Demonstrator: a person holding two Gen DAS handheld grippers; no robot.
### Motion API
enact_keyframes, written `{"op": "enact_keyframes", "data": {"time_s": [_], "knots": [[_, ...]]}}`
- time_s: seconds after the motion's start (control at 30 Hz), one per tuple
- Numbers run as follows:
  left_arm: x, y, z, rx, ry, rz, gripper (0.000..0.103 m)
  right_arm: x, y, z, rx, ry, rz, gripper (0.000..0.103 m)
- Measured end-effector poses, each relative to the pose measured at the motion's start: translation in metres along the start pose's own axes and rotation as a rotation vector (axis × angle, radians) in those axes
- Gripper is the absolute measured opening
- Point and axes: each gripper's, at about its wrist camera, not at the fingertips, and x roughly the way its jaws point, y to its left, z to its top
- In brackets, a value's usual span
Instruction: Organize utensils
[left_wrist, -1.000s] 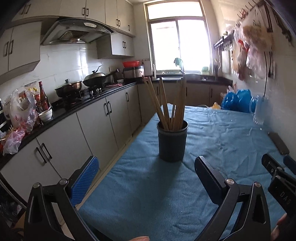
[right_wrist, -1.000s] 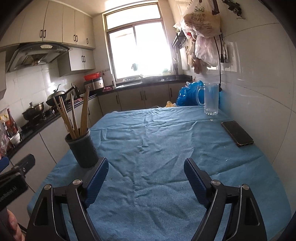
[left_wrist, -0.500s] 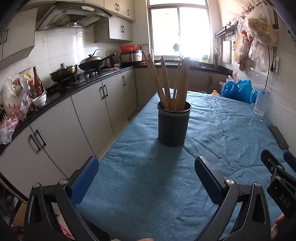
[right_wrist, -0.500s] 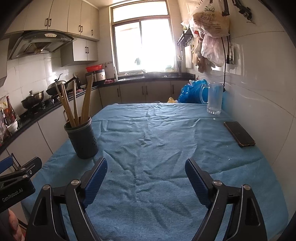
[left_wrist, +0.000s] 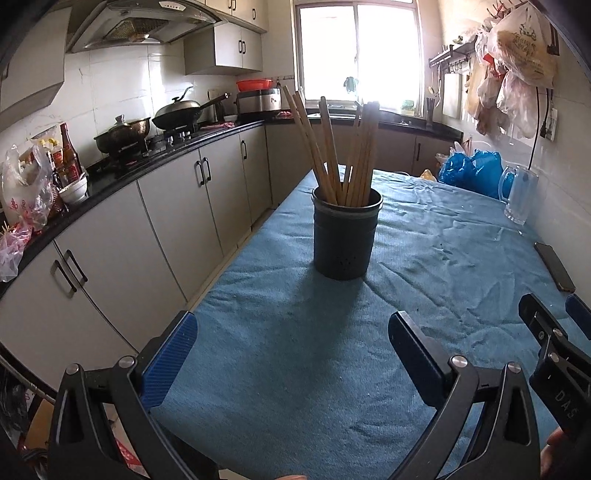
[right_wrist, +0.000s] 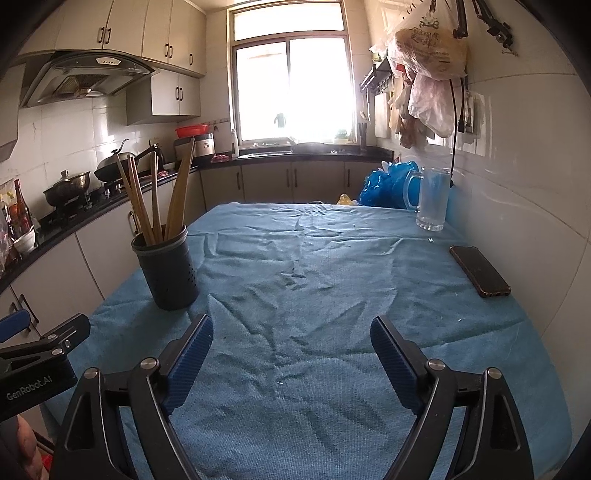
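Observation:
A dark round utensil holder (left_wrist: 345, 236) stands upright on the blue tablecloth (left_wrist: 295, 350), near the table's left edge. Several wooden chopsticks (left_wrist: 341, 155) lean inside it. In the right wrist view the same holder (right_wrist: 166, 269) with its chopsticks (right_wrist: 155, 199) sits at the left. My left gripper (left_wrist: 291, 332) is open and empty, well short of the holder. My right gripper (right_wrist: 291, 332) is open too, with only cloth between its fingers, and the holder lies ahead to its left. Each gripper shows at the edge of the other's view.
A black phone (right_wrist: 480, 271) lies by the right wall, with a glass mug (right_wrist: 432, 199) and blue bags (right_wrist: 388, 184) further back. A kitchen counter with pots (left_wrist: 122, 133) and cupboards runs along the left. Plastic bags (right_wrist: 428, 48) hang on the right wall.
The left view has tipped downward and edged closer, so the holder looks larger and sits lower in frame. The right view has rolled slightly and its fingers stand a touch wider.

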Motion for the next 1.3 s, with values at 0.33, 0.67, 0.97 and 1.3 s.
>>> {"op": "enact_keyframes", "data": {"time_s": [0.33,0.67,0.97,1.3], "knots": [[0.003,-0.001,-0.002,0.001,0.015,-0.003,0.103,0.0,0.001,-0.001,-0.008,0.0,-0.002,0.091],[0.008,0.0,-0.003,0.006,0.029,-0.011,0.103,0.002,0.003,-0.002,-0.015,0.006,0.0,0.091],[0.01,0.001,-0.004,0.006,0.032,-0.01,0.103,0.003,0.006,-0.002,-0.019,0.003,-0.001,0.091],[0.017,0.002,-0.006,0.016,0.045,0.001,0.103,0.005,0.01,-0.002,-0.027,0.0,-0.001,0.092]]}}
